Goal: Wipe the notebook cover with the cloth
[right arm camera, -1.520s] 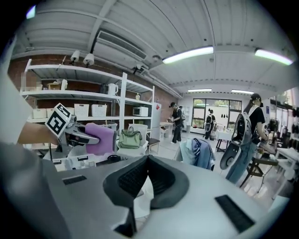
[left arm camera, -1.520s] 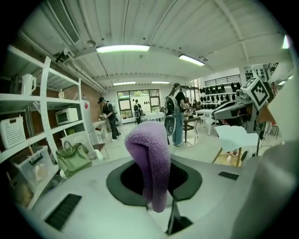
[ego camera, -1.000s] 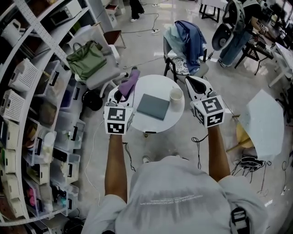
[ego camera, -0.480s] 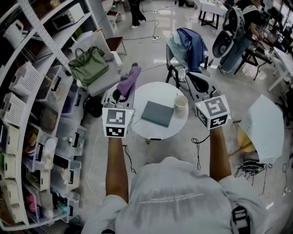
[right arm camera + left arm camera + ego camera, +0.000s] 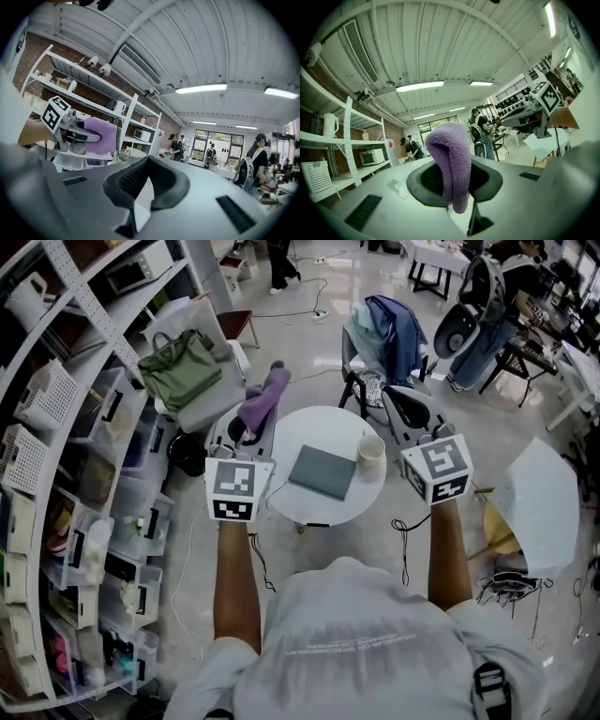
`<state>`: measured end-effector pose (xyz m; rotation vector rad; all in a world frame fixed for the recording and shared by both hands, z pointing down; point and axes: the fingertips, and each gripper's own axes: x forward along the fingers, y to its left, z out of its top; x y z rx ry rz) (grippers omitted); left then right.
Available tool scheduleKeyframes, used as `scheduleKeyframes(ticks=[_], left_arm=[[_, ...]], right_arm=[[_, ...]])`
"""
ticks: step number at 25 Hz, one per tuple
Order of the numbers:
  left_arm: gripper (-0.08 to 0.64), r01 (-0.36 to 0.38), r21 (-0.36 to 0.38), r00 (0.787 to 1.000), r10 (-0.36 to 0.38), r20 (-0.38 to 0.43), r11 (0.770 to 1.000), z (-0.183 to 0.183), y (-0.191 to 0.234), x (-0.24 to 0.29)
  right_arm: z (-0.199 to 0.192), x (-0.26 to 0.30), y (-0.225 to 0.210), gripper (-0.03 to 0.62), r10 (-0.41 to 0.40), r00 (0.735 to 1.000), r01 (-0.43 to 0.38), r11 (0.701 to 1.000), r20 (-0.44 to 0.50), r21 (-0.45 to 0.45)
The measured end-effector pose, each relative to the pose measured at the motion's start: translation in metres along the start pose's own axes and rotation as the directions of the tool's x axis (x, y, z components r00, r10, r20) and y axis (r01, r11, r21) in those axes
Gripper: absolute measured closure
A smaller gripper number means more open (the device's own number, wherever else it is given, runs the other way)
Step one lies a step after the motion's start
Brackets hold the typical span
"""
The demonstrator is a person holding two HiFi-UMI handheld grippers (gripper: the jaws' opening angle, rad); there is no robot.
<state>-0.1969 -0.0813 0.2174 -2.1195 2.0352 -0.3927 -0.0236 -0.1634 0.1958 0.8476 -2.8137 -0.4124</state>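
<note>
Both grippers have barely shifted, flanking the round table [image 5: 317, 426]. Now the left gripper [image 5: 244, 434] clamps the purple cloth [image 5: 263, 399]; the right gripper [image 5: 395, 397] is closed, empty. The notebook [image 5: 323, 472] lies flat mid-table, long axis left-right, slightly skewed.

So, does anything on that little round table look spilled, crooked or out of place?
Nothing stands out. The notebook lies flat and closed on the table, the cup stands upright beside it, nothing spilled. The purple cloth is pinched in the left gripper, clear of the notebook.

Fuzzy purple cloth [image 5: 450, 159], matt grey notebook cover [image 5: 322, 472], smooth white table [image 5: 309, 427], glossy pale floor [image 5: 300, 343]
</note>
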Motion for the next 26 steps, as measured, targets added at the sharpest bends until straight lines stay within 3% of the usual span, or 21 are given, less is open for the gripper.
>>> scheduleKeyframes(ticks=[26], left_arm=[[0.483, 0.025, -0.007, 0.999, -0.025, -0.032, 1.0, -0.009, -0.005, 0.009]], right_arm=[[-0.008, 0.009, -0.003, 0.578, 0.018, 1.0, -0.018, 1.0, -0.003, 0.025]])
